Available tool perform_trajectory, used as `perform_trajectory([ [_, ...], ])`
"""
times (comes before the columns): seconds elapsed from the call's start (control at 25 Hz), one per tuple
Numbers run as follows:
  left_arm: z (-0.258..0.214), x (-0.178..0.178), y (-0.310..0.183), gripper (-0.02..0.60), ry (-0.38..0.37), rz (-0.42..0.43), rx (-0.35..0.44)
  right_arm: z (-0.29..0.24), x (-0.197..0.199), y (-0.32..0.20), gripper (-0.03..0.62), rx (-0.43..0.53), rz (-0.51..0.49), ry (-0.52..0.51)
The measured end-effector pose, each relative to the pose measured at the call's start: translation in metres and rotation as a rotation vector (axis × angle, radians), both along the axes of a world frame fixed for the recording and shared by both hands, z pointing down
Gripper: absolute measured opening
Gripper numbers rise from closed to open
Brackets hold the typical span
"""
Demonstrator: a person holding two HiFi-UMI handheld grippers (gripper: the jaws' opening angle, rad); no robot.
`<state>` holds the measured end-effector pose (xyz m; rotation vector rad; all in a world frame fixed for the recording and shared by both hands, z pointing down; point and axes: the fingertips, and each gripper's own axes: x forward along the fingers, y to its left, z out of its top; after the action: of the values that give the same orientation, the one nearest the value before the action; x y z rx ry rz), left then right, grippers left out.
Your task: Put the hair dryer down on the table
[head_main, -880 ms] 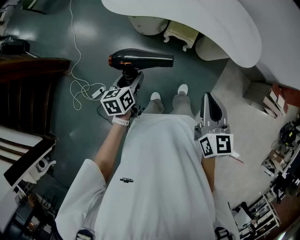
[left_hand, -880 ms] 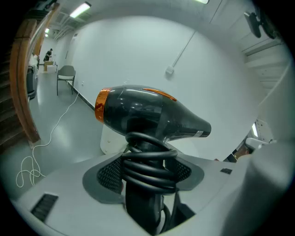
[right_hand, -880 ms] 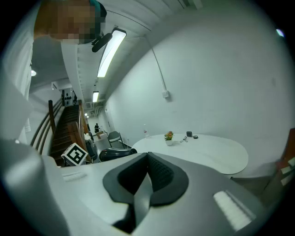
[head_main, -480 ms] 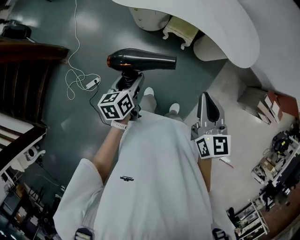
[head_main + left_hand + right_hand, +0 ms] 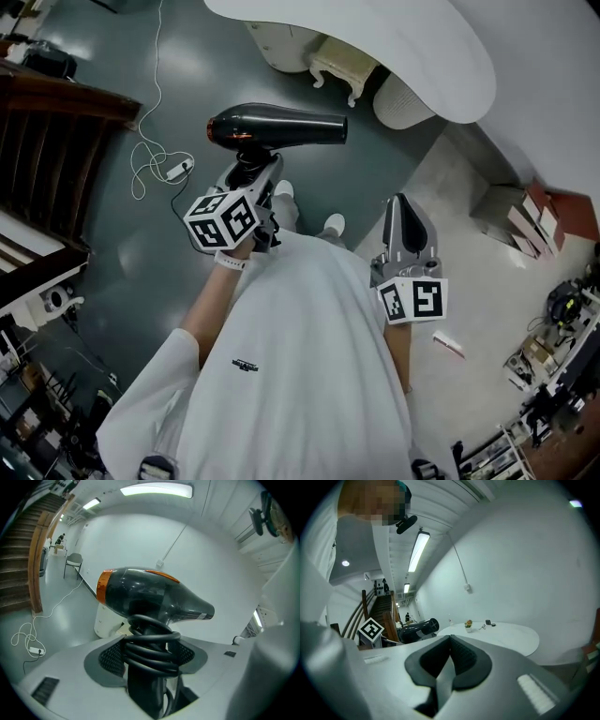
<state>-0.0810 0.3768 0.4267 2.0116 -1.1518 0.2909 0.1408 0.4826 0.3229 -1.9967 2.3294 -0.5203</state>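
Dark floor (image 5: 187,56) fills our view down, and the white table (image 5: 403,47) curves across the top. We've got the dryer (image 5: 281,128) up in the left gripper (image 5: 251,169), in the air over the floor and short of the table. Its body lies level, with the orange-ringed end on our left. Along that gripper's own view, the jaws stand wide around the handle, where the cord (image 5: 151,651) is coiled. The pads seem to press on that coil, though it hides the contact itself. Our right gripper (image 5: 403,204) hangs at our side with its pads together and nothing between them. A loose white cable (image 5: 150,159) trails across the floor by the stairs (image 5: 47,141).
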Motion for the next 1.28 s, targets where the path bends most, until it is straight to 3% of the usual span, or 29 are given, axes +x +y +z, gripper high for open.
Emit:
perform_trajectory([
  [0.2,-0.013,0.014,0.021,0.279,0.02,-0.031,0.009,0.012,0.013,0.015,0.011,-0.022,-0.035,-0.007],
  [0.44,-0.028,-0.006,0.018,0.279,0.042,-0.082,0.023,0.012,-0.004,0.0,0.011,-0.03,-0.08,-0.005],
  [0.88,-0.04,-0.116,-0.042,0.279,0.094,-0.235,0.081,-0.013,-0.108,-0.106,0.011,-0.003,-0.219,0.017],
  [1.12,-0.036,-0.188,-0.064,0.279,0.132,-0.319,0.065,-0.01,-0.167,-0.154,0.011,-0.017,-0.232,0.017],
  [1.28,-0.031,-0.216,-0.076,0.279,0.129,-0.336,0.062,-0.003,-0.201,-0.166,0.011,-0.047,-0.281,0.022],
])
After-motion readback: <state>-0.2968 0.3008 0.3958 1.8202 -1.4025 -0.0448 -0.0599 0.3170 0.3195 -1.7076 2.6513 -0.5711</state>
